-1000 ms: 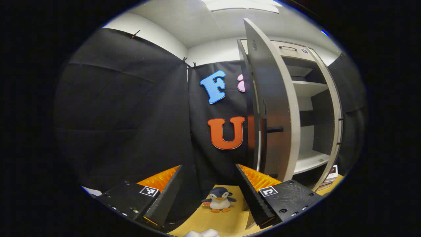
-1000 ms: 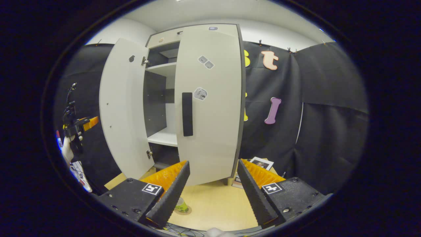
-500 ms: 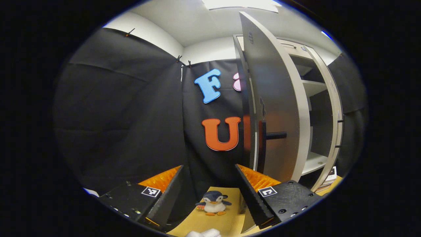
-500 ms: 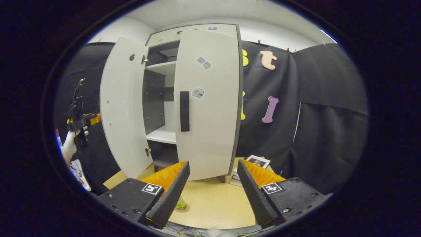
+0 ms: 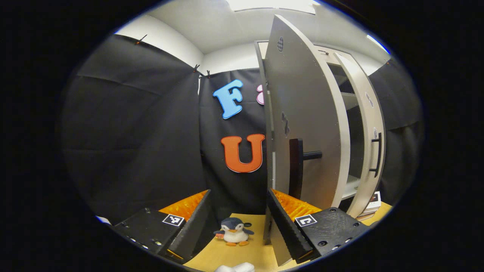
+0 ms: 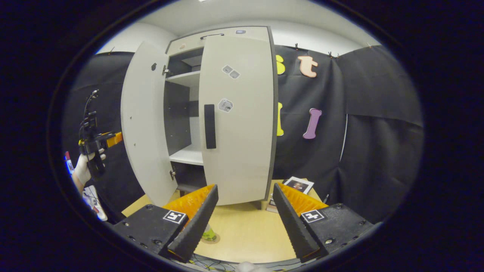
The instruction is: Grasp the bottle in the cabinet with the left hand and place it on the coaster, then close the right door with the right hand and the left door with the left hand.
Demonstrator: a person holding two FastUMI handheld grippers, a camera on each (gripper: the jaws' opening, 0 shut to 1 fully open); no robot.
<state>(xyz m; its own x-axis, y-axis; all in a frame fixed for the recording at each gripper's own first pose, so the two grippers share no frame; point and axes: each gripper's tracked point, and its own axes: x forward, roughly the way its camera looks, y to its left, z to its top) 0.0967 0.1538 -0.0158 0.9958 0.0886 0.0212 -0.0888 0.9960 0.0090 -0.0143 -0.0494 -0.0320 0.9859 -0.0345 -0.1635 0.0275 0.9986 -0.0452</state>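
**Right door shut, left door swinging in**

Since the earlier frames the left door [image 5: 302,124] has swung further toward closed: in the left gripper view its outer face and handle [image 5: 296,168] now face the camera more squarely, and less of the cabinet interior shows past its edge. The right door [image 6: 237,117] sits about flush with the cabinet [image 6: 223,34] in the right gripper view, much as before.

Left tool [image 5: 239,223] is spread, holding nothing; its right finger [image 5: 285,223] sits just beside the left door's lower edge, contact unclear. In the right gripper view the left tool [image 6: 99,142] hangs in a gloved hand [image 6: 82,170] behind the open door. Right tool [image 6: 245,221] is spread and empty, backed off over the table [image 6: 245,234].

Bottle [image 6: 207,233] stands on the coaster [image 6: 211,238] on the table, partly hidden by the right tool's left finger [image 6: 196,223]. It looks small and light, probably easy to tip. That step looks done.

The doors are stiff flat panels on hinges and should swing with light force. Best to push the outer face near the handle side, away from the hinges, or hook the bar handle.

Cabinet shelves [image 6: 186,155] visible through the gap look bare. A penguin toy [image 5: 232,231] sits on the table by the wall; books [image 6: 295,187] lie right of the cabinet.
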